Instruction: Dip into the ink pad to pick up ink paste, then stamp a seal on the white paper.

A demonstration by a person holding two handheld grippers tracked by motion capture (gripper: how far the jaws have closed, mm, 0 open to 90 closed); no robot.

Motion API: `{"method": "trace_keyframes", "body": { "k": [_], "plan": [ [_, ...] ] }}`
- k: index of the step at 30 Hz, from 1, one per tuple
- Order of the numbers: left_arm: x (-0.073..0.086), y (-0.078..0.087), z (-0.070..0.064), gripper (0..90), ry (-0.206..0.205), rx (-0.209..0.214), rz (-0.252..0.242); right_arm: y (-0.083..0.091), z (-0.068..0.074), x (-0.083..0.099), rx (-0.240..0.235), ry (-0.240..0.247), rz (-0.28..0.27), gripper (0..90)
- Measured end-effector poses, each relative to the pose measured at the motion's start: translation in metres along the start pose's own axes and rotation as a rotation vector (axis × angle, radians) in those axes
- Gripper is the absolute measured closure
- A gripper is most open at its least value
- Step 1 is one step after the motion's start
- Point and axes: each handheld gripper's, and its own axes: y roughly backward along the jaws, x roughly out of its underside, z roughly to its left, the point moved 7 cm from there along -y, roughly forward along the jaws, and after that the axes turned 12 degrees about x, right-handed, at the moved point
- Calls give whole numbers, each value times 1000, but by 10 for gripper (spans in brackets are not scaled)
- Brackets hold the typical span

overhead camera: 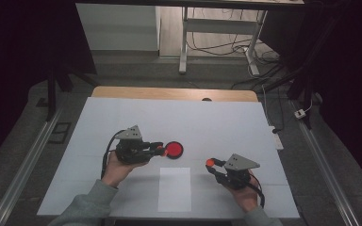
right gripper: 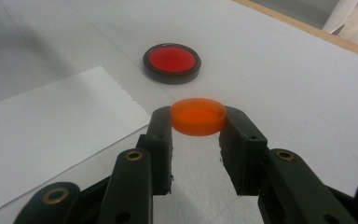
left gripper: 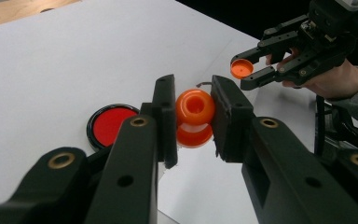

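Observation:
My left gripper (overhead camera: 159,149) is shut on a small orange bottle-like piece (left gripper: 195,108) with an open round neck, its mouth facing the camera in the left gripper view. Just beyond its jaws, a red disc with a black rim (overhead camera: 174,149) lies flat on the white table (overhead camera: 122,117). My right gripper (overhead camera: 211,163) is shut on a shallow orange cap (right gripper: 198,115), held by its rim a little above the table. In the left gripper view the right gripper (left gripper: 242,70) shows at the upper right, the cap's hollow side turned my way. The red disc (right gripper: 172,63) lies ahead of the right jaws.
A white paper sheet (overhead camera: 175,188) lies near the front edge between my hands. A wooden strip (overhead camera: 169,92) runs along the table's far edge. Desk legs and cables (overhead camera: 226,47) stand on the floor beyond.

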Motion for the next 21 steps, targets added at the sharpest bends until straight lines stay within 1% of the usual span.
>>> {"method": "trace_keyframes", "body": {
  "k": [7, 11, 16, 18, 21],
  "plan": [
    [0, -2, -2, 719, 0, 7, 1, -2, 8, -7, -24, 1, -21, 644],
    [0, -4, -3, 719, -2, 14, 5, -4, 11, -10, -34, 14, -19, 644],
    [1, -7, -4, 719, -2, 17, 10, -8, 15, -11, -43, 13, -20, 643],
    [1, -8, -5, 719, -2, 17, 9, -8, 16, -12, -40, 21, -15, 644],
    [1, -9, -5, 719, -2, 19, 11, -10, 18, -13, -51, 17, -21, 644]
  ]
}}
